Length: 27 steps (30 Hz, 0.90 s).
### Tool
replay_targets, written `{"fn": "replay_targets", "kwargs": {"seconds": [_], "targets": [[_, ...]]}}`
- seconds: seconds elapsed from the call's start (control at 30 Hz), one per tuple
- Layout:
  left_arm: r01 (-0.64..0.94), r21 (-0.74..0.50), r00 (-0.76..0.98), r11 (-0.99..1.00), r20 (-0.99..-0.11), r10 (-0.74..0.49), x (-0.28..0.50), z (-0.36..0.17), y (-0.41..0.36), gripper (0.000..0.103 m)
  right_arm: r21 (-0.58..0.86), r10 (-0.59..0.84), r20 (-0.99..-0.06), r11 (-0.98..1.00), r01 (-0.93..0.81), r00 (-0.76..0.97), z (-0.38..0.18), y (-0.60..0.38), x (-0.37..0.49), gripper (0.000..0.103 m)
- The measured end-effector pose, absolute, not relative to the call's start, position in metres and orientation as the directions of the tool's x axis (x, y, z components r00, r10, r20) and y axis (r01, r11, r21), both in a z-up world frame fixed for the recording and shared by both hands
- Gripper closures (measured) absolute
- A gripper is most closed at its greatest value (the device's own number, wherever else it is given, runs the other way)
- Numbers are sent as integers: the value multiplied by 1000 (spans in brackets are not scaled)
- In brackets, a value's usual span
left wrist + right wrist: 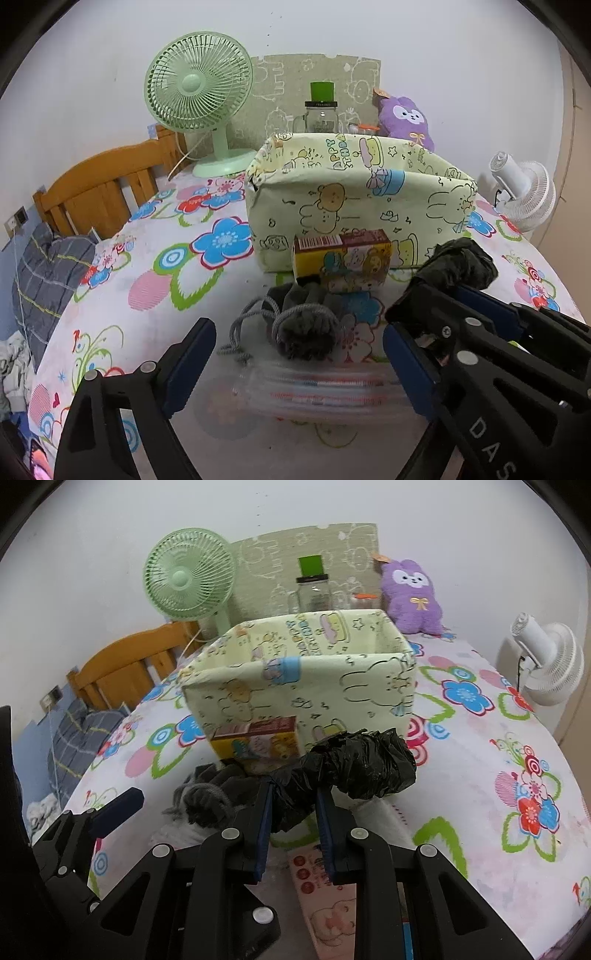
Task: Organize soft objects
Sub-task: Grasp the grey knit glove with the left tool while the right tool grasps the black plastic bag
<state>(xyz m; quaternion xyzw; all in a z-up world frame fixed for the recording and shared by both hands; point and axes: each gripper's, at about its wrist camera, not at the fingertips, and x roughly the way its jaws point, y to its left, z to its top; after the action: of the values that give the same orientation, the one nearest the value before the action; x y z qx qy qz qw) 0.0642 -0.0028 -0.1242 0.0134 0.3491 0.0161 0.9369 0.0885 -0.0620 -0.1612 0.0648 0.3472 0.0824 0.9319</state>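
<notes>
A pale green fabric storage box [354, 199] with cartoon prints stands on the floral bedsheet; it also shows in the right wrist view [303, 679]. My right gripper [293, 805] is shut on a crumpled black plastic bag [362, 768], held above the bed in front of the box; the bag also shows in the left wrist view [461, 264]. My left gripper [295, 347] is open, its fingers either side of a grey drawstring pouch [306, 325] lying on a clear striped plastic bag [317, 391]. A yellow cartoon carton [343, 258] leans against the box.
A green fan [199, 92], a glass jar [321, 114] and a purple plush [406, 118] stand behind the box. A white fan [524, 192] is at the right. A wooden headboard [99, 188] is at the left. A pink printed packet [325, 897] lies under my right gripper.
</notes>
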Motion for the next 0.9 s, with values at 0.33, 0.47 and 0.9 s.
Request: {"fn": "replay_targets", "kwargs": {"seconds": [0.33, 0.47, 0.9], "targets": [[-11, 28, 751, 1000, -660, 27, 83, -127, -3, 18, 185, 132, -641, 983, -15, 756, -163, -69, 99, 77], [-24, 32, 737, 999, -675, 39, 92, -133, 0, 19, 176, 102, -657, 984, 20, 747, -168, -72, 105, 77], [-3, 4, 693, 1000, -721, 5, 103, -145, 2, 47, 173, 97, -694, 984, 34, 714, -180, -70, 118, 77]]}}
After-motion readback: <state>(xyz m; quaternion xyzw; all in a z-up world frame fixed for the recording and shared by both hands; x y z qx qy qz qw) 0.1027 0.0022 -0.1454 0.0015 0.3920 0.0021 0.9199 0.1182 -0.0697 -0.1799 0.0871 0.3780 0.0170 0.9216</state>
